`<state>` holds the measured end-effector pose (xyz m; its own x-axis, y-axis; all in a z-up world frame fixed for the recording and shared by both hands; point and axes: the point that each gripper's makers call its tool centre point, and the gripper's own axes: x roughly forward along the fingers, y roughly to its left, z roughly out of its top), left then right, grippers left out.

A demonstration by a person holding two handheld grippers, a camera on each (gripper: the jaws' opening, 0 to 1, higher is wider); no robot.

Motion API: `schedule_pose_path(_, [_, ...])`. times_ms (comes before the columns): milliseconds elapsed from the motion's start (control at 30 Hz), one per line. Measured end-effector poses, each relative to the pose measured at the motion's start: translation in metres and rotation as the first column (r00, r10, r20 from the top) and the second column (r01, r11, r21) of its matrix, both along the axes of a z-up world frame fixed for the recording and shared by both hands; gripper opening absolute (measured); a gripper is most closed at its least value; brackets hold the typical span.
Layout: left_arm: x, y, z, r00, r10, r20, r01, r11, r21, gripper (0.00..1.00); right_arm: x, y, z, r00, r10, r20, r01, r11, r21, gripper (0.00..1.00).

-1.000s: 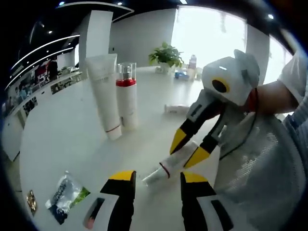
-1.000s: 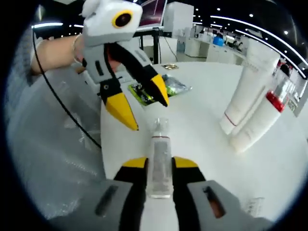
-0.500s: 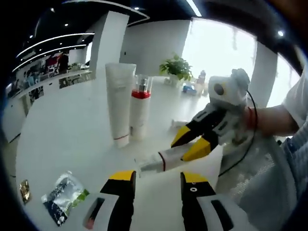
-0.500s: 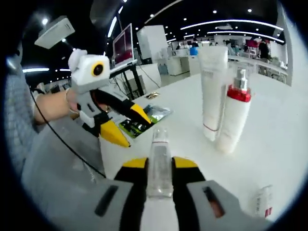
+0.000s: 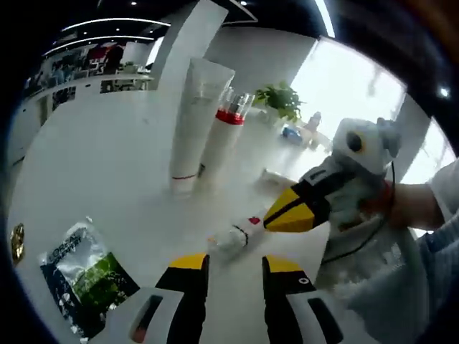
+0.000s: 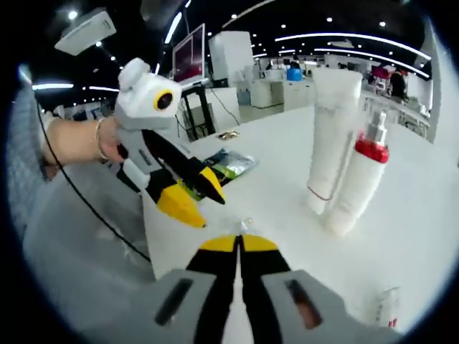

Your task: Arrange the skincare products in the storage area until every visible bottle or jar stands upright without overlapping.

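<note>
Left tool (image 5: 227, 269) hovering low over the white table (image 5: 93, 179), jaws apart with nothing between them; just ahead of its tips, a small clear-capped tube (image 5: 233, 238) lying on its side on the table, its far end pinched in the yellow tips of the right tool (image 5: 287, 213), which enters from the right with a hand behind it. Beyond, standing upright and touching each other: a tall white tube (image 5: 195, 122) on its cap and a white bottle (image 5: 222, 143) with a red collar and clear cap; a green-and-white sachet (image 5: 82, 276) lying flat near the left jaw; a small potted plant (image 5: 281, 99) far back.

Seen along the right tool (image 6: 239, 247): jaws drawn almost together, only a sliver of the small tube (image 6: 246, 226) poking out at their tips; left tool (image 6: 192, 197) ahead and to the left, yellow tips spread and free of load, held by a hand (image 6: 75, 143) with a bracelet; white tube (image 6: 331, 136) and red-collared bottle (image 6: 358, 183) upright side by side at right; sachet (image 6: 222, 168) flat on the table (image 6: 401, 236) behind the left tool.
</note>
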<state>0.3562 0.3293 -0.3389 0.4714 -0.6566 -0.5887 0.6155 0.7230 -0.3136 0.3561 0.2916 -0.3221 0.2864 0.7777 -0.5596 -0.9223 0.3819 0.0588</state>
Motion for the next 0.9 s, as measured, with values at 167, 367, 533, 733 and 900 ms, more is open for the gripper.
schedule_pose_path(167, [-0.004,-0.007,0.001,1.000,-0.011,-0.024,0.010,0.999,-0.032,0.31,0.005,-0.014,-0.009,1.000,-0.006,0.019,0.007,0.998,-0.058,0.18])
schedule_pose_path(367, [-0.010,-0.010,-0.005,0.998,-0.063,-0.015,0.063,0.998,0.025,0.31,0.009,-0.024,-0.021,0.989,0.088,0.120,-0.058,0.971,-0.234,0.26])
schedule_pose_path(533, [-0.010,-0.009,-0.006,0.998,-0.068,-0.014,0.069,0.997,0.034,0.31,0.025,-0.028,-0.035,0.956,0.246,0.158,-0.162,0.896,-0.414,0.28])
schedule_pose_path(733, [-0.011,-0.007,-0.008,0.997,-0.071,-0.014,0.072,0.996,0.053,0.31,0.023,-0.012,-0.048,0.901,0.425,0.092,-0.323,0.794,-0.515,0.29])
schedule_pose_path(900, [-0.012,-0.006,-0.008,0.997,-0.068,-0.022,0.069,0.996,0.047,0.31,0.023,-0.006,-0.061,0.832,0.552,0.060,-0.400,0.671,-0.624,0.28])
